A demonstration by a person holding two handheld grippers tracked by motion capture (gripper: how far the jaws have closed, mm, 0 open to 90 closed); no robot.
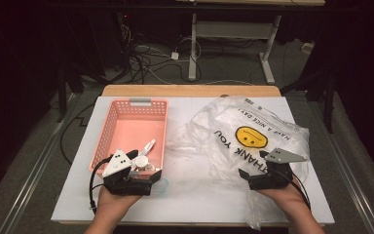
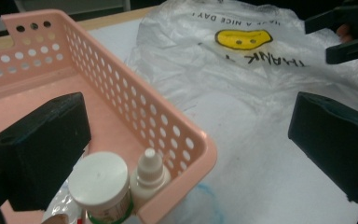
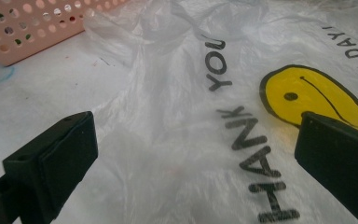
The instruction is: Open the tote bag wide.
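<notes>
Pink basket (image 1: 126, 127) sat at 9 o'clock w/ the white-cap bottle (image 2: 99, 183) & dropper (image 2: 150, 173) inside. My left gripper (image 1: 137, 162) hung wide apart over them to grab. Right gripper (image 1: 254, 168), also apart, hovered over the plastic bag (image 1: 233, 127) at 3 o'clock.

Basket (image 1: 135, 122) left of centre on table (image 1: 190, 195), plastic bag (image 1: 243, 131) to its right.

Lying side by side, bag edge near basket's right wall. In basket's near right corner: capped jar (image 2: 100, 184) with dropper bottle (image 2: 150, 175) touching at its right, against the wall. Left gripper (image 1: 126, 176) at lower left of frame, straddling that corner; right gripper (image 1: 268, 174) lower right, over bag's near edge.
</notes>
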